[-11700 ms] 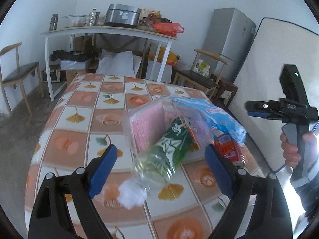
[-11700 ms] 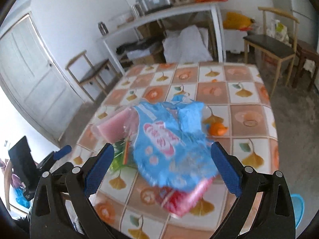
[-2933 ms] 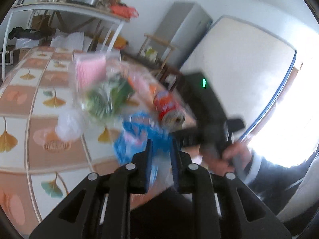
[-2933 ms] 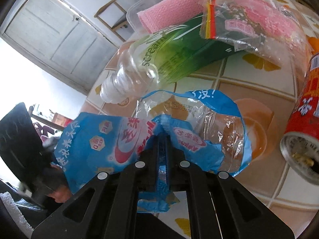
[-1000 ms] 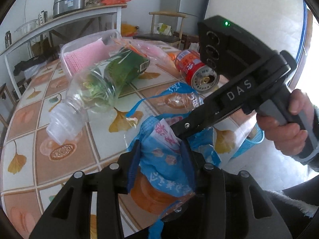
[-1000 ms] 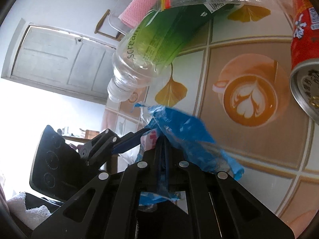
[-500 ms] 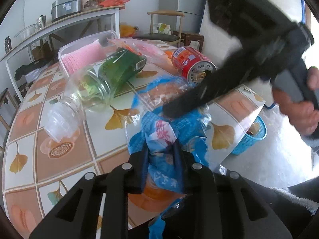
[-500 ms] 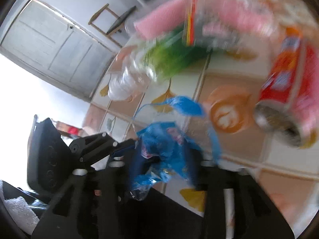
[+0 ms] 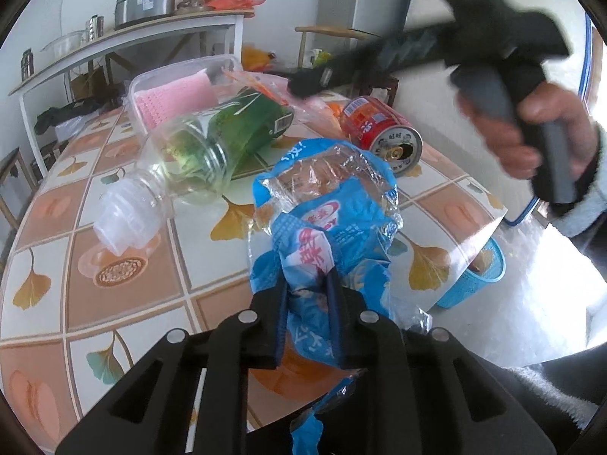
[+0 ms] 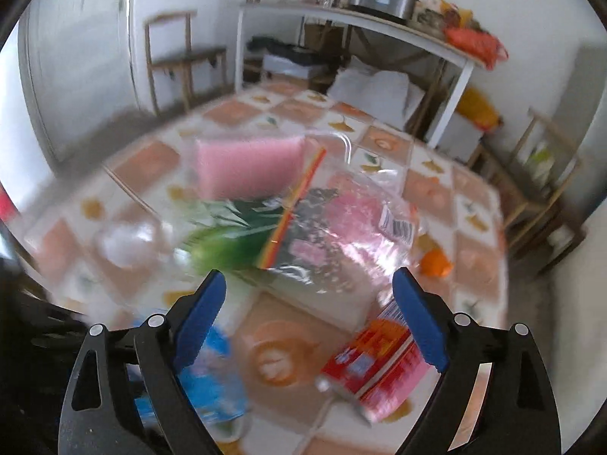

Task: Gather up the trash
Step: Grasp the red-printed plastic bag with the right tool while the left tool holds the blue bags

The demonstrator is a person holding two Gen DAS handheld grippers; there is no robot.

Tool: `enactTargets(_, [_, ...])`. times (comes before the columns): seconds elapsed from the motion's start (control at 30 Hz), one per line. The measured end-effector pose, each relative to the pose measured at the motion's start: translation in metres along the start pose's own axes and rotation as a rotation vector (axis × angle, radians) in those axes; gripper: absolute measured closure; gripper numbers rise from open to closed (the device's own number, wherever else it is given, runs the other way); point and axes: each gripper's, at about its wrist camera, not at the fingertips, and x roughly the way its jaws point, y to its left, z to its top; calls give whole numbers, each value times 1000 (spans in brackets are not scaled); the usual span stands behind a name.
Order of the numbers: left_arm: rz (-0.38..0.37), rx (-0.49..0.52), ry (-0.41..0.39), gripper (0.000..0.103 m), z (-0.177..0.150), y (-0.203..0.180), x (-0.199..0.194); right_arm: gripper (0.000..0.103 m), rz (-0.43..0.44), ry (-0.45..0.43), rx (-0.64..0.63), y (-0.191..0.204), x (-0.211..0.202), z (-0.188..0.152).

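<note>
Worktop [image 9: 125, 292]: tiled, its near corner directly above a basket [image 9: 474, 284] on the floor.
Bottle [image 9: 205, 159]: lying on its side, uncollected; tub [image 9: 170, 91] behind it.
Wrapper [image 9: 326, 227]: blue, clamped in the left claw [image 9: 307, 295], whose jaws have just been closing on it; hangs over the worktop corner.
Can [image 9: 383, 132]: on its side, uncollected.
Right claw [image 10: 311, 303]: jaws just opened wide, nothing between them, above the pile.
Progress: judged early; no item binned.
Clearance: open floor around the basket.

1. Table [image 9: 125, 303] covered in tiled cloth with ginkgo-leaf and coffee-cup prints.
2. Lay on it: clear bottle [image 9: 212, 151] on its side, red can [image 9: 379, 132] on its side, clear tub [image 9: 170, 87] with pink pad.
3. Small orange item [image 10: 434, 261] near far edge.
</note>
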Motion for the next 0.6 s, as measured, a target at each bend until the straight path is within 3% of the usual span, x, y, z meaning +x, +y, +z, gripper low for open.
enactTargets(0.1, [-9,-14,-2,86,0,5,-1,17,-123,40,-130,13,24,0])
enactTargets(0.2, [-21,-27,-9,87,-1,8,-2,19,-183,89,-223,13,41,-10])
enactTargets(0.4, [-33,-14,-29,87,-4,9,-3,42,-289,147,-345,27,57,-21])
enactTargets(0.53, [-43,-19,-33,87,-4,10,-3,73,-354,153,-370,30,60,-28])
enactTargets(0.6, [-44,-18,-34,87,-4,10,-4,82,-385,144,-371,34,55,-29])
